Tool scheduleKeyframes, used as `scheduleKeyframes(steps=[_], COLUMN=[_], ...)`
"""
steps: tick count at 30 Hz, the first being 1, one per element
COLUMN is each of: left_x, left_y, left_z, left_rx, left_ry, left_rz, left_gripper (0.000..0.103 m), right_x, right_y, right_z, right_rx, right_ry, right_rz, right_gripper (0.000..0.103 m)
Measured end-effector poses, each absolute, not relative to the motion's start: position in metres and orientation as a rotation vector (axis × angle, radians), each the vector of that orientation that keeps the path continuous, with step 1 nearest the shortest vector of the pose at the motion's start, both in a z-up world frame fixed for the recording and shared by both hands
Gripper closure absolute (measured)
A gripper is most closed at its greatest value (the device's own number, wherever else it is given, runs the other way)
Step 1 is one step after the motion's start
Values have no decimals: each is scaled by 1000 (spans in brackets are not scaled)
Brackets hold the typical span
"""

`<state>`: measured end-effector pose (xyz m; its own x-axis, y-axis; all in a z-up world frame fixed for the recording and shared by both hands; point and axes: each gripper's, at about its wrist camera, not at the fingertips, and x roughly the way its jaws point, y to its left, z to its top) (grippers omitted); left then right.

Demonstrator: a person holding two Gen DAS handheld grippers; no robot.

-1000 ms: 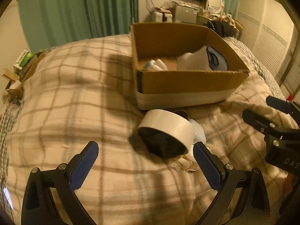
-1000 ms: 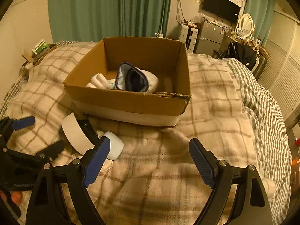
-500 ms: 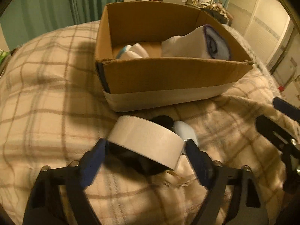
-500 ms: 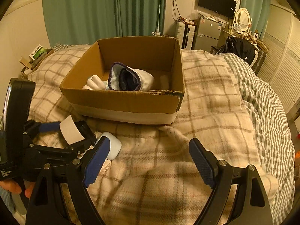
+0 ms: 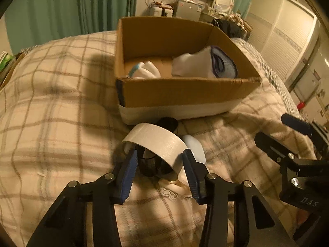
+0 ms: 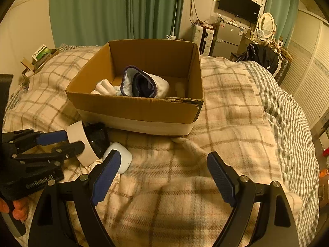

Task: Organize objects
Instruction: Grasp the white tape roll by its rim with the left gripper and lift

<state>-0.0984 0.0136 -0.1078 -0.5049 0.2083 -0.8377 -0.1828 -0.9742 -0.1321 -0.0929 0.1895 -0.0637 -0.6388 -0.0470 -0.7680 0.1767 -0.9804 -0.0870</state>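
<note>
Left fingers [image 5: 129, 170] clamping tape roll [image 5: 156, 144], cardboard box [image 5: 181, 94] behind

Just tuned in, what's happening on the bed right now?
A person is tidying loose items into the cardboard box on the plaid blanket. The left gripper has its fingers on either side of the white tape roll in front of the box, apparently gripping it. The right gripper hangs open over the blanket, holding nothing. A small white case lies beside the roll. A white sock is already in the box.
</note>
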Motion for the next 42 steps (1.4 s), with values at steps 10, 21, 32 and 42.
scheduleKeyframes(steps=[10, 21, 32, 42], left_x=[-96, -75, -90, -89], left_y=[17, 4, 24, 41], left_z=[-102, -76, -129, -129], left_rx=[-1363, -1303, -1585, -1549], left_ry=[-38, -98, 124, 173], left_rz=[2543, 2564, 2537, 2502], left_gripper=[88, 103, 66, 62], right_x=[-93, -90, -91, -93], right_y=[190, 187, 183, 188], right_z=[-64, -63, -68, -68], right_rx=[1271, 1261, 1280, 1286], right_ry=[233, 251, 275, 226], right_rz=[-2722, -2717, -2700, -2685], right_gripper=[17, 17, 17, 17])
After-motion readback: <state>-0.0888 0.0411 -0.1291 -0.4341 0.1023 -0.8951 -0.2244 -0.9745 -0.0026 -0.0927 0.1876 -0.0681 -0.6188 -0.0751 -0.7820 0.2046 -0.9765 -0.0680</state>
